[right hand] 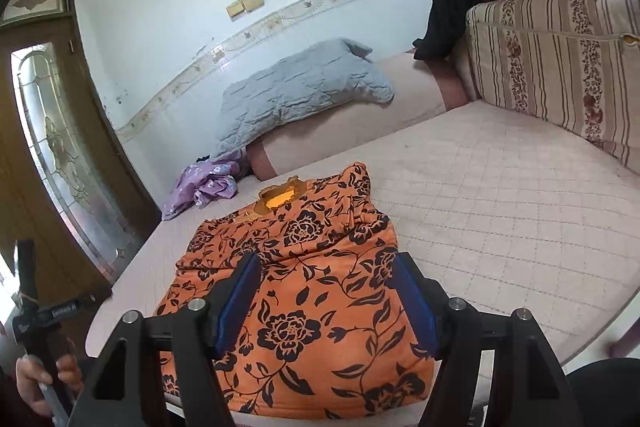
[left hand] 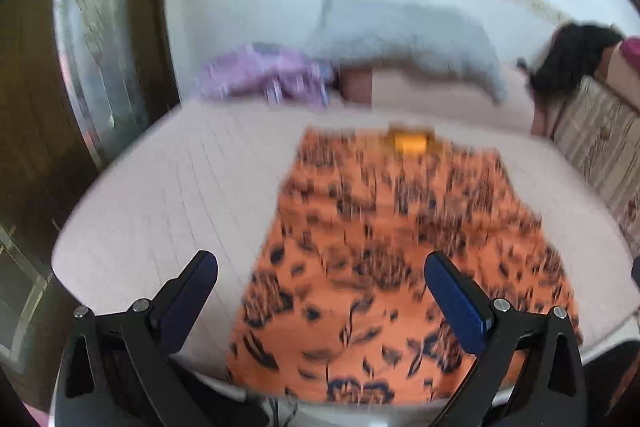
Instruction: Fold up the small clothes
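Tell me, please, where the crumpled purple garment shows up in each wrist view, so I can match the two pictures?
Left wrist view: the purple garment lies left of centre in the upper half, blurred, beyond the orange top.
Right wrist view: it lies left of centre at mid height, at the bed's far left edge.
Shared landmark: the grey quilted pillow, just up and right of it in both.

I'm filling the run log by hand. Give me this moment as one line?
task: fold small clothes | orange floral top: partly folded on mattress | left gripper: open, empty | right gripper: open, empty
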The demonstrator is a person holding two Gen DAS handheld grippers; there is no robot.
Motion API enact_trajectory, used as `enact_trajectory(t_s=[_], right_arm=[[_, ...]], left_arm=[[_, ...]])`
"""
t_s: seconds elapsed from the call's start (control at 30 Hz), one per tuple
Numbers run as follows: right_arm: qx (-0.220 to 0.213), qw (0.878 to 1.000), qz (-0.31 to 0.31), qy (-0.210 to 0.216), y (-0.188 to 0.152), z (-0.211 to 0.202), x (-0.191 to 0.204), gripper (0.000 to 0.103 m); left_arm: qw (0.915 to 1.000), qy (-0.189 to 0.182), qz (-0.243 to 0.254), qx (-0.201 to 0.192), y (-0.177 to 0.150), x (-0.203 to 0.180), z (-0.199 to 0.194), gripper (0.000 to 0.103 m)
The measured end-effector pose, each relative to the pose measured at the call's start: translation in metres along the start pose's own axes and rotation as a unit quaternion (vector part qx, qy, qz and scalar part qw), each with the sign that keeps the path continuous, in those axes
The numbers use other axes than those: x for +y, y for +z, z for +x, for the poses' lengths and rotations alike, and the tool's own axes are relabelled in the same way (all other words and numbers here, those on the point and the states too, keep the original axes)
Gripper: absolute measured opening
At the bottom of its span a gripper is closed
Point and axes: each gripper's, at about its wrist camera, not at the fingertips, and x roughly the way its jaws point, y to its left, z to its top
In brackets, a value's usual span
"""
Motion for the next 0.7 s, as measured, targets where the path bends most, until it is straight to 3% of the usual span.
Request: enact_trajectory(t_s=[0.1, 0.17, 0.2, 0.3, 0.4, 0.53, 0.7], right_arm=[[-0.006, 1.0, 0.0, 0.011, -0.001, -0.002, -0.001, 0.072], [-0.007, 1.0, 0.003, 0.015, -0.003, -0.001, -0.002, 0.072], [-0.007, 1.0, 0.007, 0.019, -0.003, 0.0, -0.003, 0.072], [-0.003, 1.0, 0.014, 0.023, -0.005, 0.005, -0.006, 0.072], [0.007, 1.0, 0.019, 0.021, -0.008, 0.011, -0.007, 0.072], [0.027, 0.999, 0.026, 0.016, -0.009, 0.023, -0.012, 0.072], [0.042, 0.997, 0.067, 0.02, -0.004, 0.038, -0.033, 0.072]], left_arm=[[0.9943, -0.015, -0.015, -0.105, 0.01, -0.001, -0.032, 0.103], [0.9878, -0.039, -0.023, -0.149, 0.012, -0.003, -0.041, 0.103], [0.9881, -0.053, -0.029, -0.141, 0.012, -0.005, -0.038, 0.103], [0.9954, -0.072, -0.038, -0.051, 0.011, -0.01, -0.011, 0.103], [0.9989, -0.042, -0.018, 0.004, -0.006, -0.016, 0.012, 0.103], [0.9992, 0.022, 0.028, 0.021, -0.022, -0.006, 0.023, 0.103], [0.9979, 0.038, -0.017, 0.05, -0.021, 0.047, 0.035, 0.103]])
